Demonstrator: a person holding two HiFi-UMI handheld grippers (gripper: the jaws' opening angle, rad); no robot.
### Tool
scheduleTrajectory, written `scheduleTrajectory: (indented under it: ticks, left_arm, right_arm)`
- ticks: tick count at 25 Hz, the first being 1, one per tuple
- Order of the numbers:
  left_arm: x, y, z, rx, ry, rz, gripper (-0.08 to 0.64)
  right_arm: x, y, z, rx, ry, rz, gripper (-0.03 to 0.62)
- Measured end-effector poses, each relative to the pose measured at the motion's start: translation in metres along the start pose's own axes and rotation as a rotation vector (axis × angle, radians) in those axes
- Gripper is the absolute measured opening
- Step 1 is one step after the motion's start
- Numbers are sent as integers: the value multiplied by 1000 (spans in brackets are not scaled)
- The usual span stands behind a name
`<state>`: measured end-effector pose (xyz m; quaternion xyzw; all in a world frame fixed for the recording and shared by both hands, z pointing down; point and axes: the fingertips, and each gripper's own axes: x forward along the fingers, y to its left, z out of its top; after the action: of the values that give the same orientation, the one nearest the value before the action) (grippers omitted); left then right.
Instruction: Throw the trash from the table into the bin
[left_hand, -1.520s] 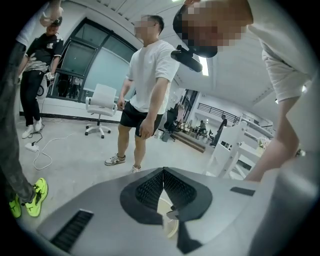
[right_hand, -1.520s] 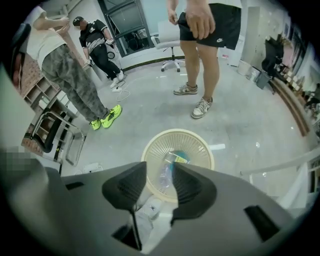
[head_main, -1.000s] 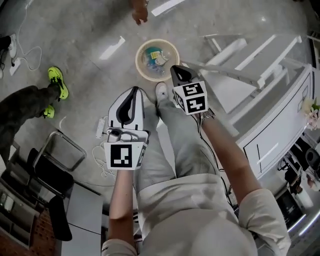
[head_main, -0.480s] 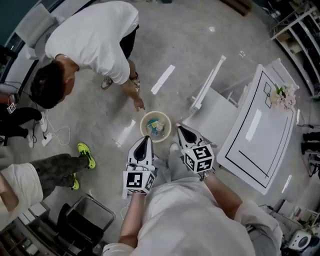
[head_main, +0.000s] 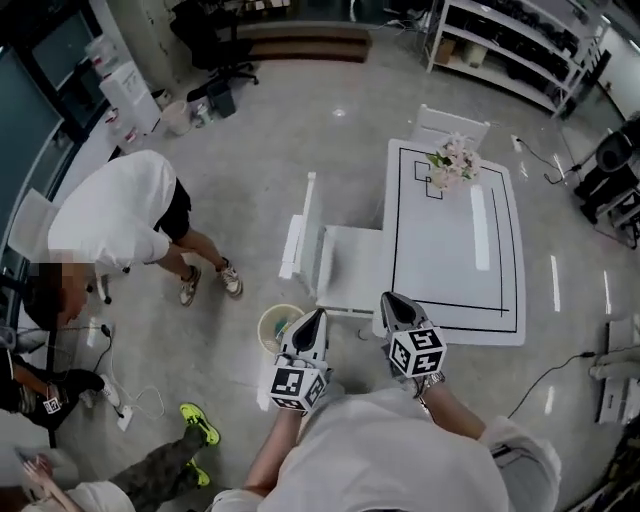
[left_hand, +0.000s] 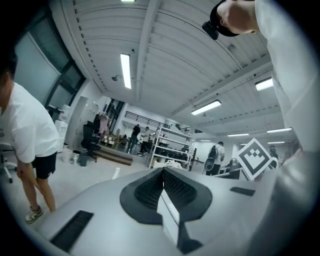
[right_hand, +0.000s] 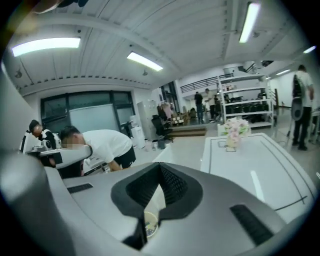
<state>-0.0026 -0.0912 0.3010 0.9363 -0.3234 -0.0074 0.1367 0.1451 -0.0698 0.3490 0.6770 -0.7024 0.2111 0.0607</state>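
The round beige bin (head_main: 275, 325) stands on the floor with trash in it, just left of my left gripper (head_main: 313, 320). A sliver of the bin (right_hand: 149, 224) also shows between the right gripper's jaws. My left gripper (left_hand: 162, 171) is shut and holds nothing, pointing level across the room. My right gripper (head_main: 388, 299) hovers over the near edge of the white table (head_main: 500, 290). It (right_hand: 160, 167) is shut and holds nothing, aimed slightly downward. The table (right_hand: 260, 165) bears a vase of pink flowers (head_main: 452, 158).
A white chair (head_main: 335, 262) stands against the table's left side, next to the bin. A person in a white shirt (head_main: 115, 215) bends over at the left. Another person's green shoe (head_main: 200, 425) is at the lower left. Shelving (head_main: 510, 45) lines the far wall.
Both grippers have risen and levelled out, still shut. The view has lifted from the floor to the whole table. The person who reached toward the bin has stepped away to the left.
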Motion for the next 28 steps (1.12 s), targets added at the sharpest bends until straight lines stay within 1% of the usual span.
scheduleTrajectory:
  ticks: [2, 5, 9, 12, 13, 15, 18, 21, 24, 28]
  left_arm:
    - [21, -48, 0, 6, 3, -55, 6]
    - [55, -125, -7, -6, 2, -133, 6]
    - [101, -236, -30, -47, 3, -217, 6]
    - [126, -320, -44, -77, 9, -282, 6]
    - [134, -347, -49, -72, 19, -310, 6]
    - [147, -396, -61, -38, 51, -377, 6]
    - [164, -458, -78, 6, 104, -490, 6]
    - [180, -506, -98, 17, 154, -606, 6]
    - [197, -543, -117, 18, 188, -710, 6]
    - [226, -579, -142, 6, 250, -825, 6]
  right_arm:
    - [-38, -48, 7, 26, -36, -67, 11]
    - [-101, -122, 13, 49, -91, -152, 11]
    - [-195, -226, 2, 93, -141, -267, 11]
    - [-270, -298, -5, 112, -167, -368, 11]
    - [-293, -319, -6, 119, -177, -402, 11]
    - [-336, -357, -9, 141, -202, -472, 11]
    - [-388, -399, -18, 197, -244, -578, 11]
    - [-428, -426, -36, 250, -267, -683, 11]
    - [-453, -446, -54, 280, -263, -766, 11]
    - [-482, -460, -68, 326, -245, -882, 11]
